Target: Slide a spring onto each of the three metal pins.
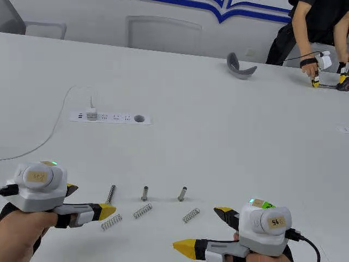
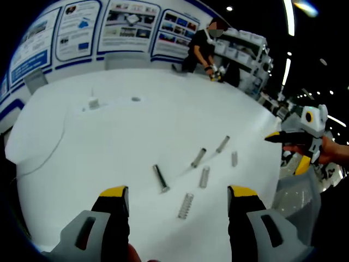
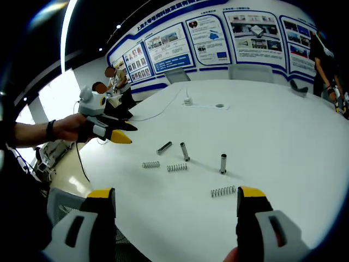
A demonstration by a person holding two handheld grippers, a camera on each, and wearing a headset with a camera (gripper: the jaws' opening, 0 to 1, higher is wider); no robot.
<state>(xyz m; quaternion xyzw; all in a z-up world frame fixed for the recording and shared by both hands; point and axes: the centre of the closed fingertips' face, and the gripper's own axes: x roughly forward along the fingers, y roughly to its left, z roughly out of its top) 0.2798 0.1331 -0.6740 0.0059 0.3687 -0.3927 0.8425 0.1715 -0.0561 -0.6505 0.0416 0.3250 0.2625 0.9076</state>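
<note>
Three short metal pins sit in a row on the white table: the left pin [image 1: 110,194] lies tilted over, while the middle pin [image 1: 144,192] and the right pin [image 1: 182,193] stand upright. A loose spring lies in front of each: left spring [image 1: 111,221], middle spring [image 1: 142,210], right spring [image 1: 191,215]. My left gripper [image 1: 90,201] is open just left of the left spring [image 2: 186,206], touching nothing. My right gripper [image 1: 203,229] is open below and to the right of the right spring [image 3: 223,191], holding nothing.
A white power strip [image 1: 109,117] with a plugged-in cable lies further back on the table. A grey curved object [image 1: 240,66] rests near the far edge. Another person [image 1: 316,33] works with grippers at the far right corner.
</note>
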